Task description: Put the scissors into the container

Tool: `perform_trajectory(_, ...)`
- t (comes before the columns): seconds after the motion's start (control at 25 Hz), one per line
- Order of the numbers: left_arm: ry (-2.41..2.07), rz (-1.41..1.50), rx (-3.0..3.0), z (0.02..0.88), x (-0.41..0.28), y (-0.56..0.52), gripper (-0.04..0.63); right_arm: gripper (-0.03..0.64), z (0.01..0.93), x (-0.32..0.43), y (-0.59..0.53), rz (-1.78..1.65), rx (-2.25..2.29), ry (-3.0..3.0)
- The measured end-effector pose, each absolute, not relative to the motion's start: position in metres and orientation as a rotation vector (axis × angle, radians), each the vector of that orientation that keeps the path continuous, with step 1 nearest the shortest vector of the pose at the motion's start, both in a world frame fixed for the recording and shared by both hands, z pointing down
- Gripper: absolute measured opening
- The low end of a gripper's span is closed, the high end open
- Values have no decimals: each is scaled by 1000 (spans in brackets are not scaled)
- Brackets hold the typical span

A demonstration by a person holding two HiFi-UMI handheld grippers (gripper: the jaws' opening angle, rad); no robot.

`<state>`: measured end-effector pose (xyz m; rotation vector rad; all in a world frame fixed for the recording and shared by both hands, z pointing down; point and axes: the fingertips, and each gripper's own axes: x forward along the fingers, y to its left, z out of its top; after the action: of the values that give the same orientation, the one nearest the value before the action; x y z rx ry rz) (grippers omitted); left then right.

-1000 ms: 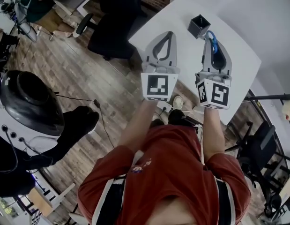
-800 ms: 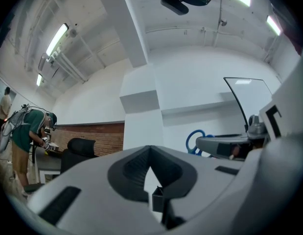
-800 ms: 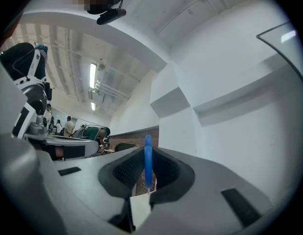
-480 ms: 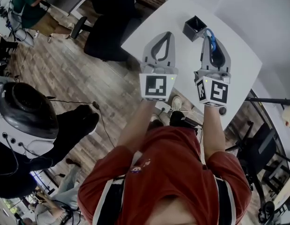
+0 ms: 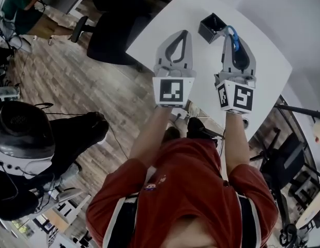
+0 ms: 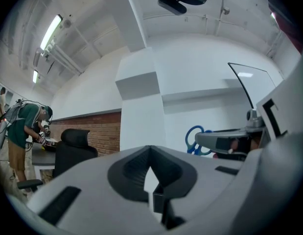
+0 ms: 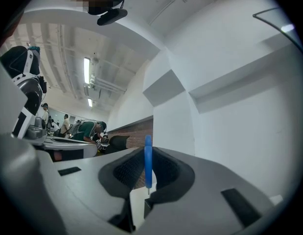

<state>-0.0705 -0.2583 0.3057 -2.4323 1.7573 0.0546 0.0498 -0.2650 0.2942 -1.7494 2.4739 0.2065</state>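
Over the counter (image 5: 263,71), my right tongs (image 5: 229,40) pinching scissors (image 5: 232,33) are now nearer the container (image 5: 211,27); left tongs (image 5: 179,35) pressed together, empty.

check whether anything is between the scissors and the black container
Nothing visible. The blue scissors, clamped in the right tongs, hang just right of the open black container; the left tongs are off to its other side.

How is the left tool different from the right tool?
The right tool grips blue scissors; the left tool is shut on nothing. The right tool's tip sits beside the black container; the left tool is farther from it. Both are grey and hang over the white table.
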Motion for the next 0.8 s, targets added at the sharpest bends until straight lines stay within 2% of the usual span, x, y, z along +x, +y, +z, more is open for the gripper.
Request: perform_trajectory(0.8,1823,-16,-2487,366,-43,-337,12,54,369,74,-344,46,-1788,2539)
